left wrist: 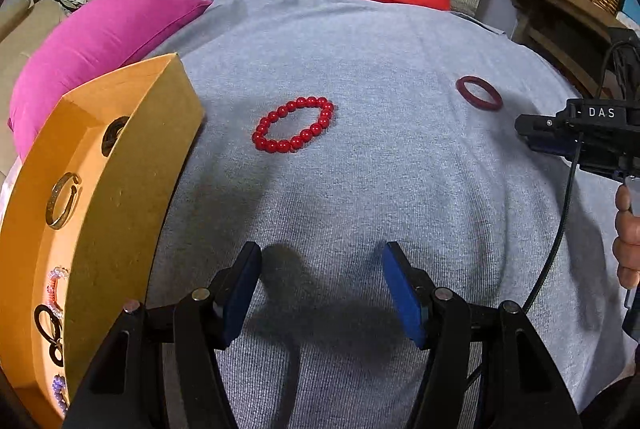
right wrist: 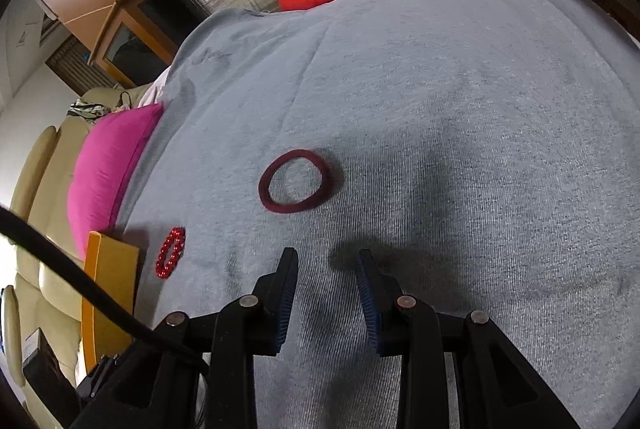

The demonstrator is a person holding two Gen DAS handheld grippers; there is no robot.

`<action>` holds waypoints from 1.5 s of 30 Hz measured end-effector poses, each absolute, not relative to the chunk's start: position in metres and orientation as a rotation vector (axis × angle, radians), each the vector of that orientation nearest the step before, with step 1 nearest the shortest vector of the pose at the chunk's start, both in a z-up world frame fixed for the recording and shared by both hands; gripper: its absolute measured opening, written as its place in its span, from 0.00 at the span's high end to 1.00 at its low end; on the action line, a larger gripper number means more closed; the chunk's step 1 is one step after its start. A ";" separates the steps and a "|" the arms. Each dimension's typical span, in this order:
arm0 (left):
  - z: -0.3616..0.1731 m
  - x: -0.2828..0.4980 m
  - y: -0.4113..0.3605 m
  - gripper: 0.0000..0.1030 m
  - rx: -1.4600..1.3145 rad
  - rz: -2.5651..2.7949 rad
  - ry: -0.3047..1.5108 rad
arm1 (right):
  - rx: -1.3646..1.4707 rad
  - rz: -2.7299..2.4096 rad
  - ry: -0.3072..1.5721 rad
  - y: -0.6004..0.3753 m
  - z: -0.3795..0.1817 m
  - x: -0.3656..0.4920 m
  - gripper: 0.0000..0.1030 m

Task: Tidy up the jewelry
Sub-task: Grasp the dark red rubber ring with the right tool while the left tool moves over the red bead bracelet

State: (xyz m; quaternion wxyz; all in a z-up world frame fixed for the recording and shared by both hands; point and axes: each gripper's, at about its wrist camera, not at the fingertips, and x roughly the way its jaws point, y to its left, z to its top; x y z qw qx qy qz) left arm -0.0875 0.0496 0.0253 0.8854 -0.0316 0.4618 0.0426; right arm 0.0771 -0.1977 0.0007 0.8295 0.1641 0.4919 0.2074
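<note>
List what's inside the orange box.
Inside the orange box: a gold cuff bangle, a pink beaded bracelet, black hair ties and purple beads. Its near wall hides anything else.

We hold the left hand-held gripper (left wrist: 322, 265) low and level, its blue-padded fingers (left wrist: 402, 293) spread wide with nothing between them; the right hand-held gripper (right wrist: 328, 269) points forward, its jaws parted more narrowly and empty; our right hand (left wrist: 628, 233) grips its handle at the far right.

Even, fairly bright light; soft shadows on the grey cloth (left wrist: 360, 41); sharp centres, strong fisheye bending at edges.
</note>
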 end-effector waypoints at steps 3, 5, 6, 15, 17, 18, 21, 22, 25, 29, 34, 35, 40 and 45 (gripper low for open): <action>0.025 -0.087 0.050 0.38 -0.066 0.089 0.961 | 0.345 0.435 1.036 -0.195 0.001 0.077 0.68; 0.025 -0.086 0.050 0.38 -0.069 0.091 0.962 | 0.347 0.435 1.033 -0.193 0.001 0.079 0.68; 0.024 -0.085 0.051 0.38 -0.069 0.095 0.963 | 0.350 0.435 1.032 -0.193 0.001 0.079 0.69; 0.025 -0.071 0.053 0.38 -0.049 0.118 0.946 | 0.387 0.412 1.014 -0.195 0.000 0.092 0.68; 0.026 -0.065 0.052 0.38 -0.036 0.120 0.936 | 0.390 0.406 1.011 -0.194 0.000 0.094 0.68; 0.026 -0.061 0.052 0.38 -0.028 0.122 0.930 | 0.388 0.403 1.007 -0.194 0.001 0.096 0.68; 0.029 -0.052 0.053 0.38 -0.012 0.133 0.902 | 0.382 0.390 0.994 -0.193 0.002 0.101 0.68; 0.030 -0.049 0.055 0.38 -0.012 0.139 0.891 | 0.384 0.383 0.988 -0.193 0.002 0.103 0.68; 0.031 -0.041 0.060 0.38 -0.025 0.150 0.865 | 0.387 0.353 0.974 -0.193 0.003 0.107 0.68; 0.032 -0.031 0.068 0.38 -0.054 0.165 0.831 | 0.362 0.322 0.957 -0.189 0.003 0.113 0.68; 0.032 -0.019 0.069 0.38 -0.041 0.169 0.801 | 0.346 0.310 0.930 -0.181 0.004 0.118 0.56; 0.030 -0.014 0.069 0.38 -0.036 0.169 0.802 | 0.340 0.306 0.921 -0.179 0.005 0.119 0.54; 0.020 -0.005 0.066 0.38 -0.016 0.151 0.838 | 0.270 0.279 0.887 -0.171 0.004 0.120 0.54; 0.014 -0.001 0.066 0.52 -0.035 0.090 0.856 | 0.170 0.261 0.860 -0.158 0.002 0.121 0.66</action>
